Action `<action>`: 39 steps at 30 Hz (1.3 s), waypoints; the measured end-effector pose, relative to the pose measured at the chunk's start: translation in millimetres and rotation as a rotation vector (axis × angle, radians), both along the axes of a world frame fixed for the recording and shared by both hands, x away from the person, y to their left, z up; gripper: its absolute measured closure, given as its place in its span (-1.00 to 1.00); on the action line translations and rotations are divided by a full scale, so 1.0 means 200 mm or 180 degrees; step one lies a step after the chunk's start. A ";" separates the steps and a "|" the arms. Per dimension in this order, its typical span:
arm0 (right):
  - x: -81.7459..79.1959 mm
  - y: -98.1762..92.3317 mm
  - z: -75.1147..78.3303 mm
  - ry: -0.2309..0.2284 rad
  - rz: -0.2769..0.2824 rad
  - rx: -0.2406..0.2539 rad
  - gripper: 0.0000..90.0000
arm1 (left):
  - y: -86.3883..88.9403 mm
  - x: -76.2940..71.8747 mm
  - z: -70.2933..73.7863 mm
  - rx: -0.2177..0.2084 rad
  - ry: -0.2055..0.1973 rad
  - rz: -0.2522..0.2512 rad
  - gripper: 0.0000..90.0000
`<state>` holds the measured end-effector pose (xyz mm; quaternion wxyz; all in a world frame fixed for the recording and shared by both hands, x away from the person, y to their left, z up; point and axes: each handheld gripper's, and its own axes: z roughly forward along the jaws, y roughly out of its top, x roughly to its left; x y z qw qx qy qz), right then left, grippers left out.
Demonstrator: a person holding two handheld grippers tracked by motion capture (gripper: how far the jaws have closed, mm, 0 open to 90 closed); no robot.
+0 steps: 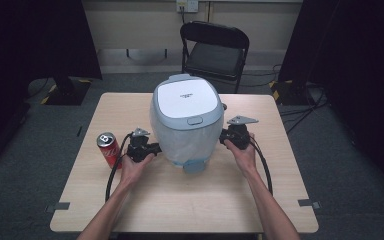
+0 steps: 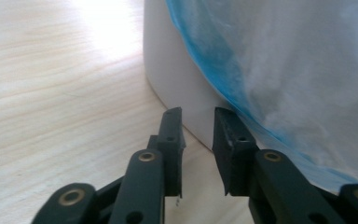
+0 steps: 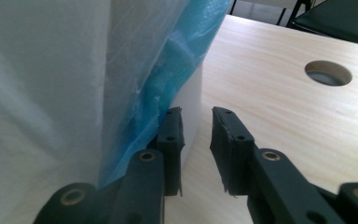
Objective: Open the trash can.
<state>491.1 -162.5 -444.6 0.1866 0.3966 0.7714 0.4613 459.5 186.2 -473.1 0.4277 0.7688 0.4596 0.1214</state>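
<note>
Bin [image 1: 187, 120], white with a grey-blue lid [image 1: 186, 100], stands upright a little behind the middle of the wooden table [image 1: 180, 200]. A translucent liner bag [image 2: 307, 70] with a blue hem [image 2: 214, 70] hangs down its outside wall, almost to the base.

1. Left gripper [image 1: 156, 148]: held level, low against the bin's left side, near the base. In the left gripper view its 2 jaws stand a narrow gap apart with nothing between them [image 2: 198, 116]; the tips point at the bare white wall just below the hem. Cannot tell whether the tips touch the wall.
2. Right gripper [image 1: 223, 136]: mirrors it at the bin's right side. In the right gripper view [image 3: 196, 114] the jaws are likewise a narrow gap apart, clamped on nothing; 1 jaw sits right against the bunched blue hem, the other over bare table.

Red drinks can [image 1: 109, 148] stands upright just beside the left hand. A round hole [image 3: 328, 73] shows in the tabletop beyond the right gripper. 1 black folding chair [image 1: 215, 50] stands behind the table.
</note>
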 end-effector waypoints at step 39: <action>-0.12 0.00 0.06 -0.0054 -0.0152 -0.0051 0.58 | -0.04 -0.08 0.03 0.0348 0.0030 -0.0187 0.79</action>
